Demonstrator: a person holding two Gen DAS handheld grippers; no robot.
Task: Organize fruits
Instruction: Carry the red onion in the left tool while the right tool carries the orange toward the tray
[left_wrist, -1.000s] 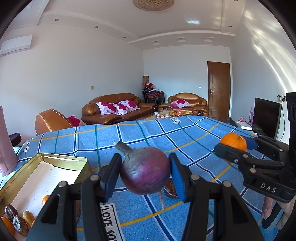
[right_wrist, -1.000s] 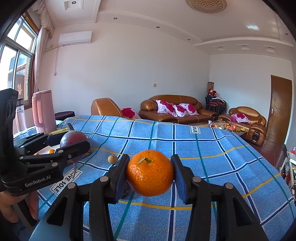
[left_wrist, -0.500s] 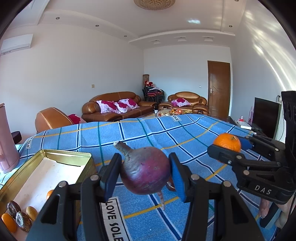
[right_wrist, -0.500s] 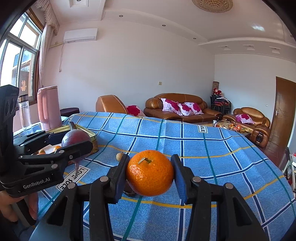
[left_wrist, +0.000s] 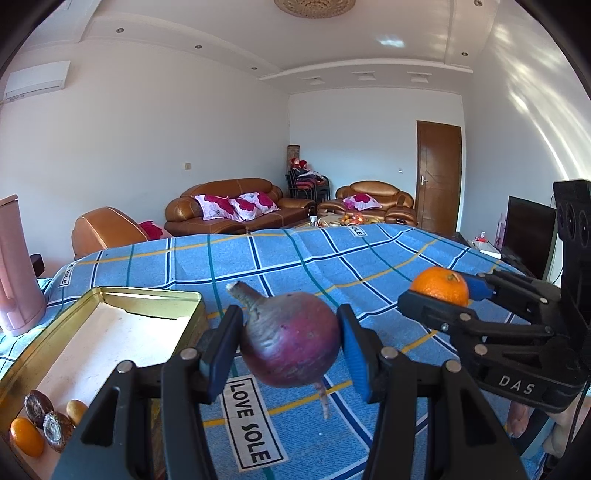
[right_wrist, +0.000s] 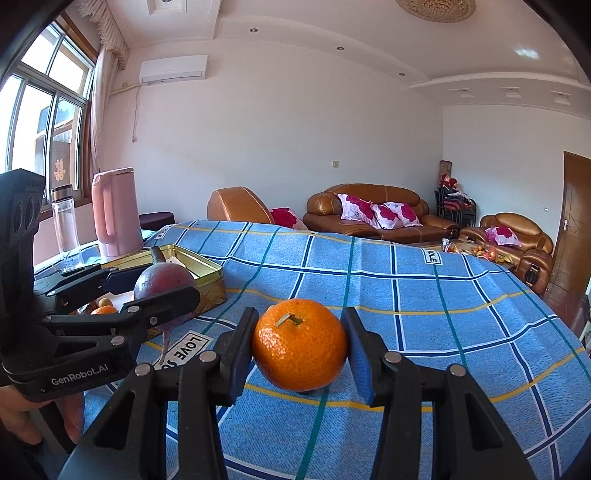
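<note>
L gripper (left_wrist: 290, 350) clamps purple root veg (left_wrist: 291, 343) above table, near gold tin's (left_wrist: 48, 332) right edge; R gripper (right_wrist: 299, 350) pinches mandarin (right_wrist: 299, 350) alongside, prob both tin-bound.

The tin (left_wrist: 146, 295) is brassy, glossy metal with a matt pale lining. The cloth (left_wrist: 295, 258) is woven, matt fabric. The orange (right_wrist: 300, 349) has dimpled, shiny peel; the beet (left_wrist: 291, 339) dull, rough skin. Both grippers look matt black plastic.
</note>
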